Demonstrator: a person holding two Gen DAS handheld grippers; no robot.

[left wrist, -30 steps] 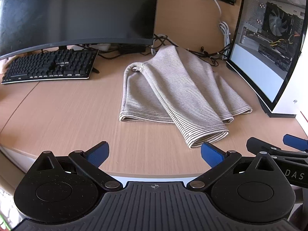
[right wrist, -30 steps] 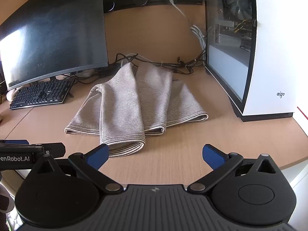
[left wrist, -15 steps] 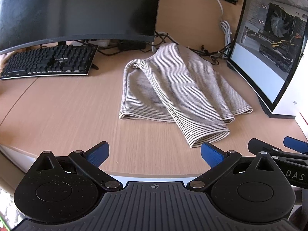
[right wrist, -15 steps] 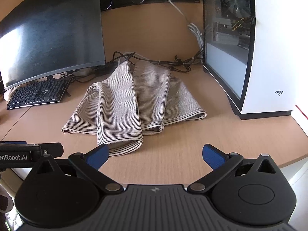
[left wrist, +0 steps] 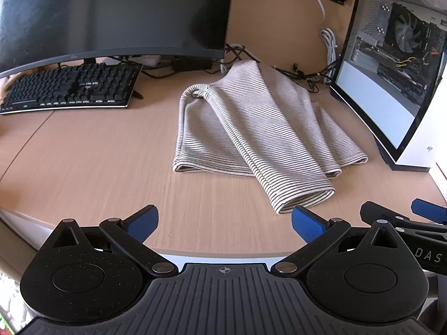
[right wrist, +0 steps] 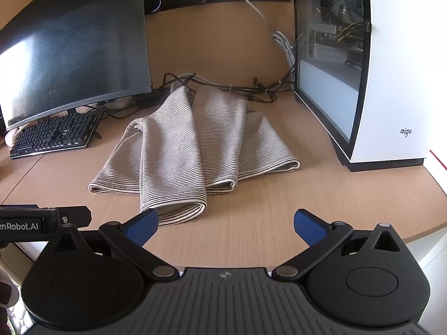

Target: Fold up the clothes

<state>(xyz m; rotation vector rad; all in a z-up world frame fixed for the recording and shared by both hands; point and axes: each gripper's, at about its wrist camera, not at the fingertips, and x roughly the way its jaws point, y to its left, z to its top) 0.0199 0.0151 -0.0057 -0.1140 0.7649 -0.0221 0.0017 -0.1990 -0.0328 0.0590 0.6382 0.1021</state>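
Closer now: striped garment (left wrist: 251, 128) between keyboard (left wrist: 69, 88) and "aigo" PC case (right wrist: 391, 83); both my fingers apart, empty.

Right hand-held gripper (right wrist: 225, 224) spread wide, empty — striped garment (right wrist: 192, 150) lies rumpled just ahead.

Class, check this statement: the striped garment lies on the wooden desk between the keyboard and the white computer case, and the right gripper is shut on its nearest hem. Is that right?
Not quite. The right gripper is open and holds nothing; the right wrist view shows its blue pads spread apart, short of the hem. The rest stands: the striped garment lies on the wooden desk between the keyboard and the white computer case.
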